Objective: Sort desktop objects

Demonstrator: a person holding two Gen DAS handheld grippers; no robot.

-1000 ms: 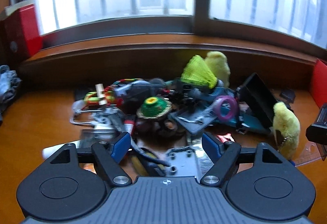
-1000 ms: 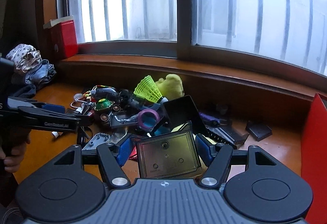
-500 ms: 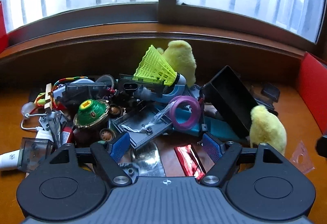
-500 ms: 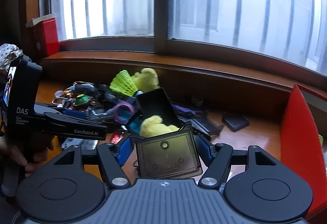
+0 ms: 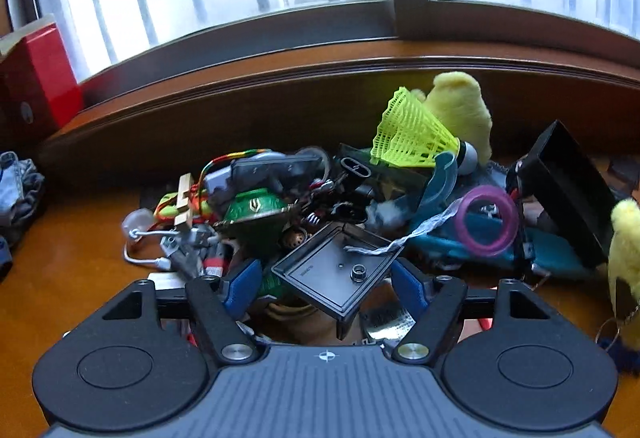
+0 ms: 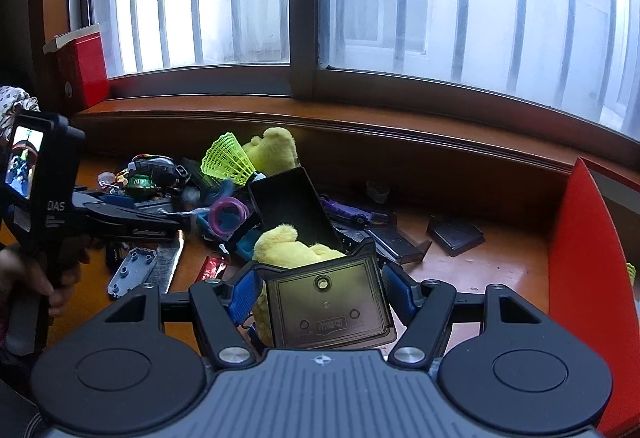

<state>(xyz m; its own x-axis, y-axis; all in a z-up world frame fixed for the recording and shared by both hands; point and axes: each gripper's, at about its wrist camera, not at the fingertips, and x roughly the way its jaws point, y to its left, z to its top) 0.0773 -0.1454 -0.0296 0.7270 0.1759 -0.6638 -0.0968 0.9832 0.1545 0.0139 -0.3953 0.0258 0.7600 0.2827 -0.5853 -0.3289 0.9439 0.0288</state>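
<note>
Wooden desk (image 6: 500, 266): orange-brown top under a barred window; it bears the whole unsorted heap, which lies left of centre in the right wrist view.
Red bin wall (image 6: 580, 258): stands at the far right edge of the desk, well apart from the heap; probably a sorting destination, though its inside is hidden.
Heap members: a black open box (image 5: 560, 174) tilted on its side, a yellow plush (image 5: 460, 110) at the back, a neon shuttlecock (image 5: 408, 130) just in front of it, a green spinning top (image 5: 256, 206), and a purple ring (image 5: 486, 220) resting on teal plastic.
Right gripper (image 6: 322, 294): half-wide jaws clamped on a smoky flat lid (image 6: 328, 306), held clear of the desk above a second yellow plush (image 6: 292, 246).
Left gripper (image 5: 326, 286): jaws have just been narrowing, with a black flat tray (image 5: 332, 274) between them; the tray sits corner-on, and whether the pads already press on it cannot be told.
Step in hand (judgement): seating the left grip on the tray.
Good practice: square the jaws to two opposite flat edges, not to corners; close fully before lifting.
Hazard: a pale strip (image 5: 400, 242) lies across the tray; lift slowly so that it slides off and drags nothing along.
</note>
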